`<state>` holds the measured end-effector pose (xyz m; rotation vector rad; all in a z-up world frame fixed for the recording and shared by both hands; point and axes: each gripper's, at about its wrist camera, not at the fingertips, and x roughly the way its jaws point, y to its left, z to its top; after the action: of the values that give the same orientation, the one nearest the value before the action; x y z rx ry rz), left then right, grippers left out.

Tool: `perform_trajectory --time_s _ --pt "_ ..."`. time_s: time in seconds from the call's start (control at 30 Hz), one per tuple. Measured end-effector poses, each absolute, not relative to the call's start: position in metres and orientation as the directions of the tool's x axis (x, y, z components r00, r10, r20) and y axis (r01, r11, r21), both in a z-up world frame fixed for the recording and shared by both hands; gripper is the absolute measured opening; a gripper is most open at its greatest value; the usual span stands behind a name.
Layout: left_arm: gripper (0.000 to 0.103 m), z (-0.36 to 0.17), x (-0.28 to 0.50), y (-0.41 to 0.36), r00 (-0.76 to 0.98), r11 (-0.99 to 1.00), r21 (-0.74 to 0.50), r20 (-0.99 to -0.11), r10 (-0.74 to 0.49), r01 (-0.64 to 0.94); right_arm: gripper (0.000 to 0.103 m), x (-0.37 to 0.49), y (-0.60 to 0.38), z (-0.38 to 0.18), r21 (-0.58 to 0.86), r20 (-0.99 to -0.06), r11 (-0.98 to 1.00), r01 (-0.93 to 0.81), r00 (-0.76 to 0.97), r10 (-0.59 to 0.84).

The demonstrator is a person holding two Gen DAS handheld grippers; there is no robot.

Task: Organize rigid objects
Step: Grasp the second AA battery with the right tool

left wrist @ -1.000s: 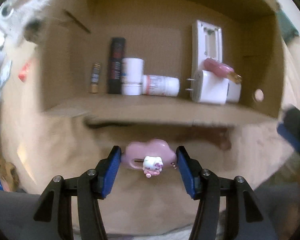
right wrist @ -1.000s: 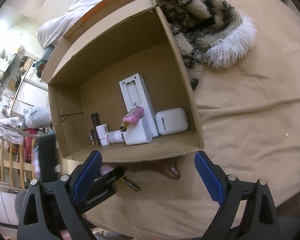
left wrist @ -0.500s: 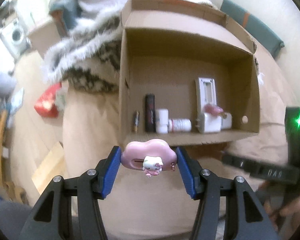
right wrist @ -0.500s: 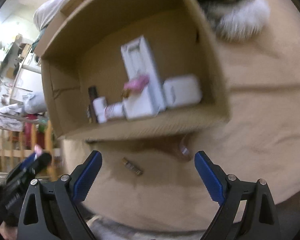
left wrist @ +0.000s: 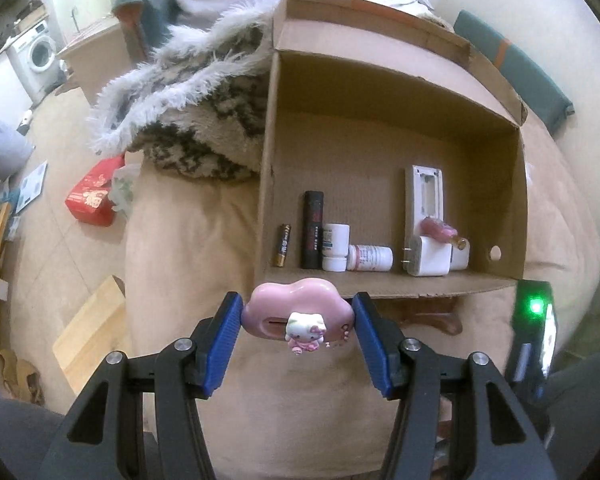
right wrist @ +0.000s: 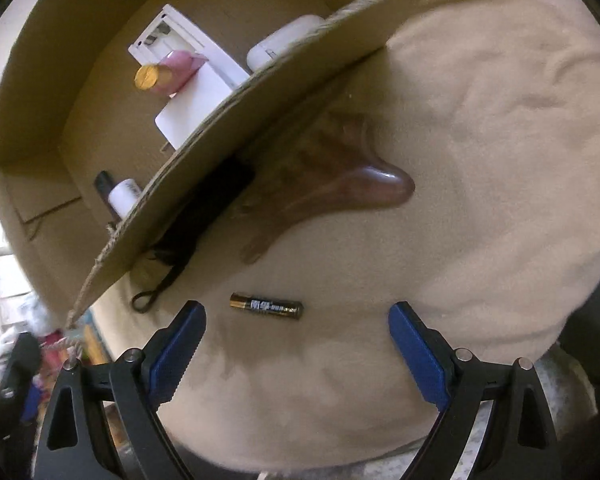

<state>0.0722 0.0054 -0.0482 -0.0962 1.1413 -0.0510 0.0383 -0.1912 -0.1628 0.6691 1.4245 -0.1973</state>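
Note:
My left gripper is shut on a pink cloud-shaped trinket with a small white cat figure on its front, held above the tan blanket just before the cardboard box. Inside the box lie a battery, a black tube, two white bottles, a white charger plug, a pink bottle and a white remote back. My right gripper stands open, low over a loose black-and-gold battery on the blanket. A dark brown wooden piece lies beside the box wall.
A furry patterned throw lies left of the box. A black cord loop pokes out under the box edge. The floor at left holds a red packet and a wooden board. The other gripper's body with a green light sits at right.
My left gripper rose and pulled back from the box with the pink trinket still held. My right gripper sank and rolled toward the loose battery, which now lies between its fingers' line.

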Motion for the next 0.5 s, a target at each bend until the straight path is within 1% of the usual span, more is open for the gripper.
perform_trajectory --time_s 0.17,0.27,0.33,0.4,0.43,0.47,0.5 --pt "0.053 -0.045 0.071 0.009 0.422 0.995 -0.100 -0.903 -0.083 -0.018 0.099 0.046 -0.165 -0.165 0.227 -0.973 0.840 0.492 0.153 0.173" --pt "0.053 -0.046 0.071 0.009 0.412 0.993 -0.113 -0.906 -0.096 -0.017 0.099 0.050 -0.150 -0.170 0.145 -0.987 0.876 0.459 0.132 0.094" --pt "0.053 -0.048 0.071 0.008 0.406 0.994 -0.110 -0.909 -0.095 -0.013 0.097 0.050 -0.140 -0.170 0.096 -0.990 0.902 0.421 0.138 0.041" --pt "0.053 -0.049 0.072 0.006 0.401 0.995 -0.103 -0.912 -0.091 -0.009 0.084 0.046 -0.130 -0.168 0.051 -0.988 0.922 0.384 0.156 -0.010" --pt "0.053 -0.050 0.072 0.006 0.399 0.995 -0.103 -0.913 -0.091 -0.009 0.081 0.044 -0.128 -0.167 0.041 -0.985 0.928 0.371 0.168 -0.024" --pt "0.053 -0.051 0.072 0.005 0.397 0.995 -0.102 -0.913 -0.090 -0.009 0.072 0.043 -0.127 -0.165 0.035 -0.983 0.933 0.357 0.182 -0.032" --pt "0.053 -0.052 0.072 0.005 0.396 0.995 -0.099 -0.914 -0.087 -0.009 0.062 0.041 -0.126 -0.163 0.032 -0.980 0.938 0.345 0.194 -0.037"
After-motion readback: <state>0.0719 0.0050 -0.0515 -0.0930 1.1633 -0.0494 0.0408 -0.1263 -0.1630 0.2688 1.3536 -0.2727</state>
